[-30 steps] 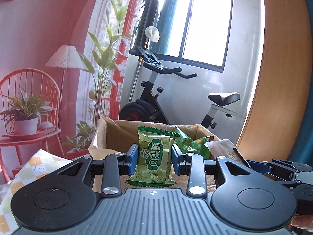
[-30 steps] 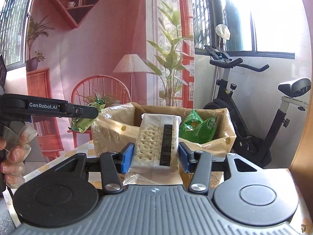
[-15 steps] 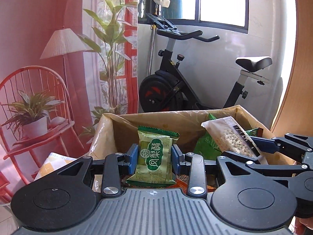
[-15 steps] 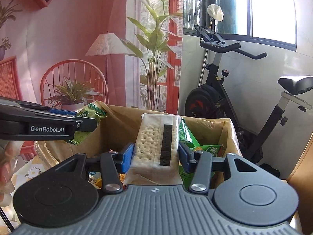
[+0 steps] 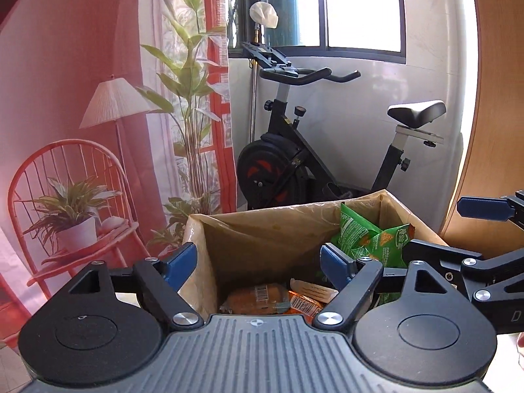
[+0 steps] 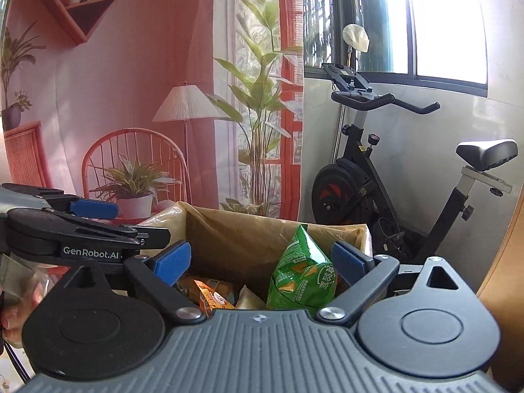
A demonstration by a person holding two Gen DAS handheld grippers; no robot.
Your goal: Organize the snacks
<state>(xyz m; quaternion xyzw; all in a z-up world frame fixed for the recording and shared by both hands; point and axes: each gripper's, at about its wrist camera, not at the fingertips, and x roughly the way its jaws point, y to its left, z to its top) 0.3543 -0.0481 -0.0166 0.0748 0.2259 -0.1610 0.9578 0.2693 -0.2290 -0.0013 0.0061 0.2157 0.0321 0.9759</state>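
Your left gripper (image 5: 258, 265) and right gripper (image 6: 262, 260) have just opened their fingers wide apart, with nothing between them. The snacks (image 6: 303, 278) lie in the box (image 5: 262, 232) just past your fingers. You look nearly done here.

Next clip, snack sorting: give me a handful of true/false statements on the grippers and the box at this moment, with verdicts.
1. The left gripper holds a green packet. False: its jaws have just opened and nothing is between them.
2. The right gripper is open. True.
3. A green snack bag stands in the cardboard box. True.
4. The box is unlined. False: a plastic liner covers its walls.
5. An exercise bike stands behind the box. True.
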